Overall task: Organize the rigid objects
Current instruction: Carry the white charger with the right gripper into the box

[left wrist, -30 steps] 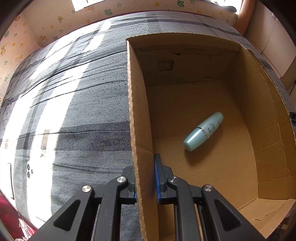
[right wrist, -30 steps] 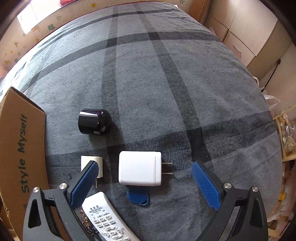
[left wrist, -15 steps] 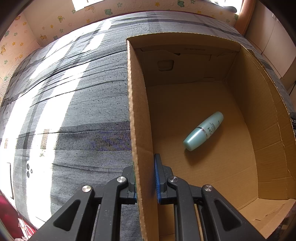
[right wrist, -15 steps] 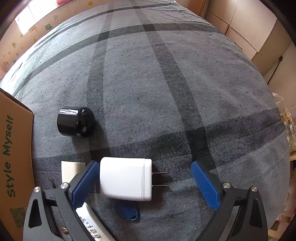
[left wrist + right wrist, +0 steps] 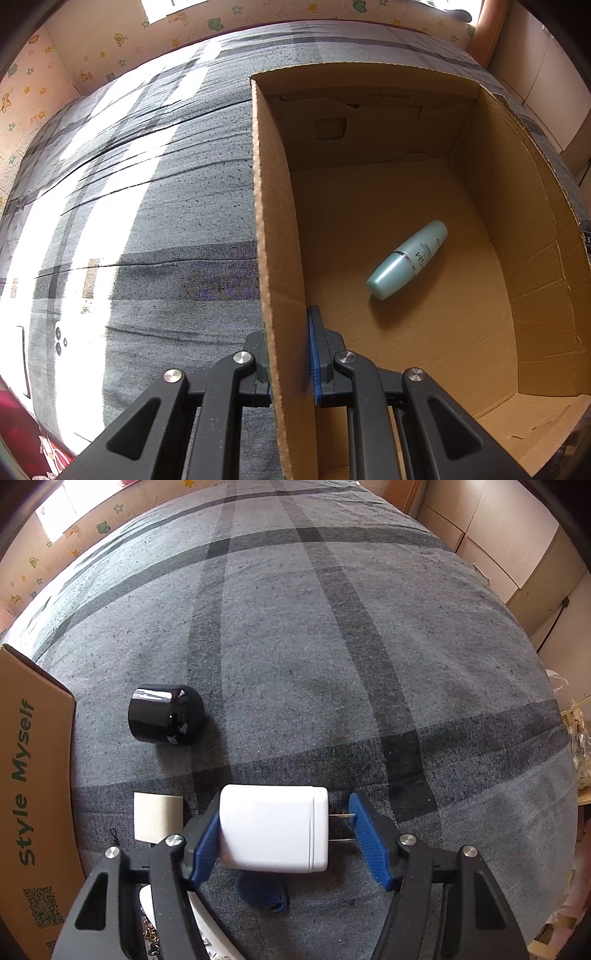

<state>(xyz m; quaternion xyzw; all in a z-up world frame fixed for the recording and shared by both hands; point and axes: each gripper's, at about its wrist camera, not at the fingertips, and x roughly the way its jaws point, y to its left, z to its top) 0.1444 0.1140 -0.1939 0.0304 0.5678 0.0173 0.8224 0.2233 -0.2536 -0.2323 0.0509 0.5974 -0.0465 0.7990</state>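
My left gripper is shut on the left wall of an open cardboard box standing on the grey plaid bed. A teal bottle lies on its side on the box floor. My right gripper is shut on a white plug adapter: the left pad presses its end and the right pad touches the tips of its two prongs. The box's outer wall, printed "Style Myself", is at the left of the right wrist view.
A black cylindrical jar lies on the bed left of the adapter. A small white card, a blue key fob and a white remote control lie under and beside my right gripper. Wooden cabinets stand beyond the bed's right edge.
My right gripper's fingers have closed from wide open onto the white adapter, after it moved over it. The left gripper and the box have not moved.
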